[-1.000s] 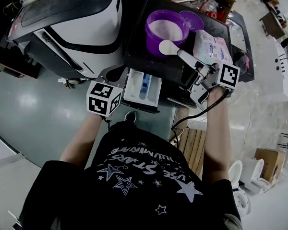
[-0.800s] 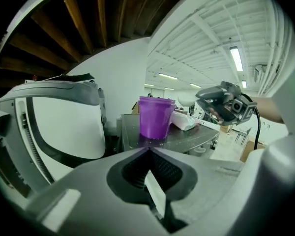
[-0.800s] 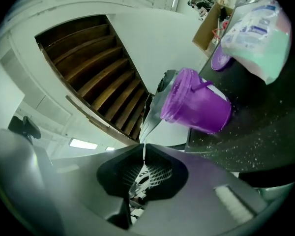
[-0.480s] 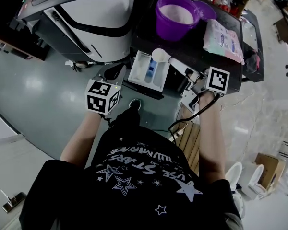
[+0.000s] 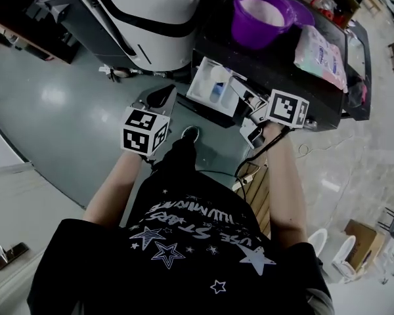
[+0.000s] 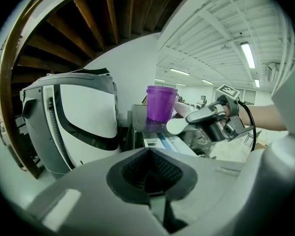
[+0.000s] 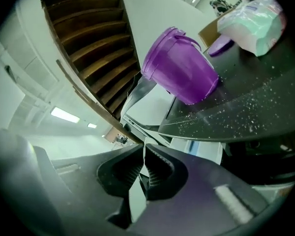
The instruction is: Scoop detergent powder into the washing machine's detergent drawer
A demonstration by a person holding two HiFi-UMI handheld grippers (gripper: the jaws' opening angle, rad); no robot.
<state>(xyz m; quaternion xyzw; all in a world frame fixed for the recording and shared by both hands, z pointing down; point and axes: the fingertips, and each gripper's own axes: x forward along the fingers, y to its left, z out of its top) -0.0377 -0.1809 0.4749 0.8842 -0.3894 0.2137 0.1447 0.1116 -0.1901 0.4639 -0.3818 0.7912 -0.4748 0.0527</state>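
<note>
The white scoop [image 5: 219, 75] sits over the open detergent drawer [image 5: 205, 94] of the black-topped machine [image 5: 276, 58]; my right gripper [image 5: 248, 102] is shut on its handle. In the right gripper view the thin white handle [image 7: 137, 200] is pinched between the pads of the right gripper [image 7: 143, 173]. The purple bucket [image 5: 262, 12] of powder stands on the machine top behind the drawer. My left gripper [image 5: 158, 99] hangs shut and empty to the drawer's left. From the left gripper view, the scoop [image 6: 179, 126] hovers just above the drawer [image 6: 163, 142].
A white front-loading machine [image 5: 151, 12] stands left of the drawer. A purple lid [image 5: 303, 13] and a detergent bag [image 5: 323, 56] lie on the black top, which is dusted with spilled powder [image 7: 236, 117]. A wooden slatted stand [image 5: 257, 190] is near my right side.
My right gripper has carried the scoop from the purple bucket down and left to above the open drawer. The left gripper has stayed shut at the drawer's left.
</note>
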